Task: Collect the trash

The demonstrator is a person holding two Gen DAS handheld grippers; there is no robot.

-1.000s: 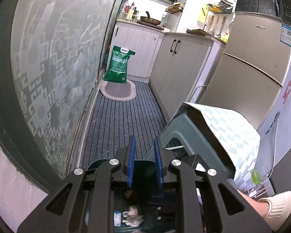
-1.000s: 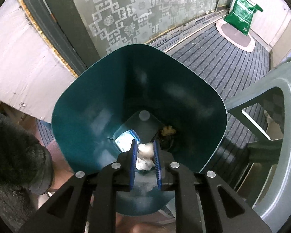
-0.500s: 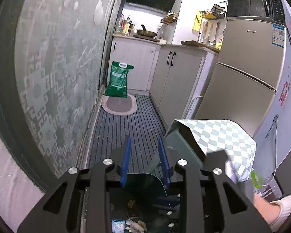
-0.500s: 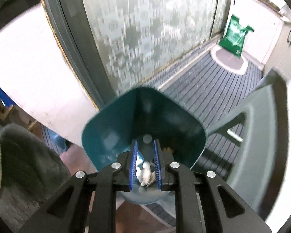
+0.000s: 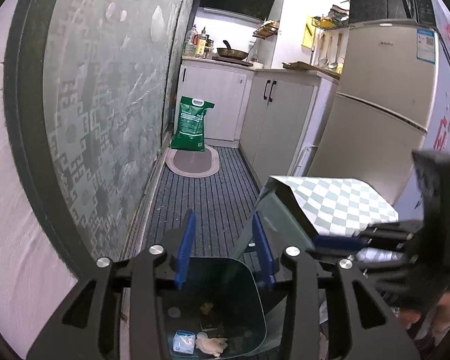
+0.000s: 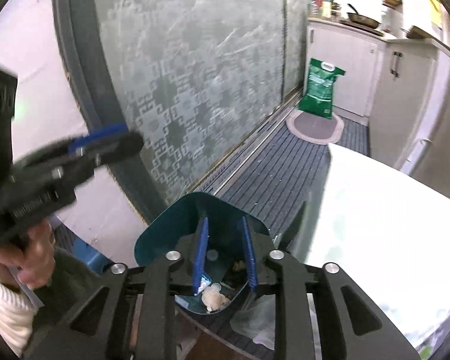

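The trash bin [image 6: 177, 234] sits directly below both grippers. The right gripper [image 6: 225, 255] is nearer; both pairs of jaws are opening, with nothing held. The left gripper [image 5: 225, 249] hangs higher.

The bin [image 5: 243, 294] stands on the floor [image 5: 207, 198], trash [image 5: 211, 343] in it. A glass door [image 5: 105, 105] lies left, a stool [image 5: 330, 201] right, a sack [image 5: 192, 124] far behind.

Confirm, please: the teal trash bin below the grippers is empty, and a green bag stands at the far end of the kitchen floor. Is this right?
Not quite. The teal trash bin is not empty: the left wrist view shows crumpled tissue and a small packet at its bottom. The green bag does stand at the far end of the floor.
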